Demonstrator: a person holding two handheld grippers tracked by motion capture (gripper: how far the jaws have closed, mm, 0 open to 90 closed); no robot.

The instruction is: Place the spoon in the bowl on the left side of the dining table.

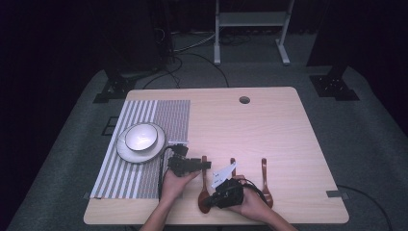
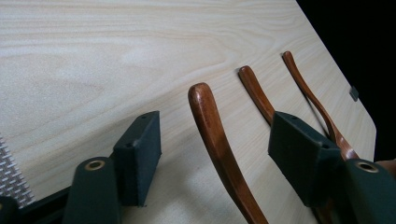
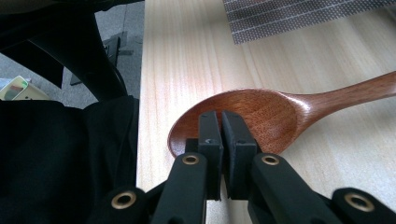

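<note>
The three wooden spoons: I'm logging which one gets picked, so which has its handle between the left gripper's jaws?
The leftmost spoon: its handle runs between the open jaws of the left gripper, untouched. The middle spoon and right spoon lie outside them.

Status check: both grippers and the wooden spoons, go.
Left gripper open, jaws astride the handle of the leftmost brown wooden spoon, pads not touching. Right gripper shut, empty, tips at that spoon's bowl. Two other wooden spoons alongside, nothing blocking.

I work at a pale wooden worktop (image 1: 269, 125) with rounded corners and a small round hole (image 1: 244, 100) near its far edge, standing on grey carpet (image 1: 365, 139). Beyond it the room falls dark, with black cables (image 1: 192, 62) trailing across the floor and a white metal frame (image 1: 251, 29) at the back.
</note>
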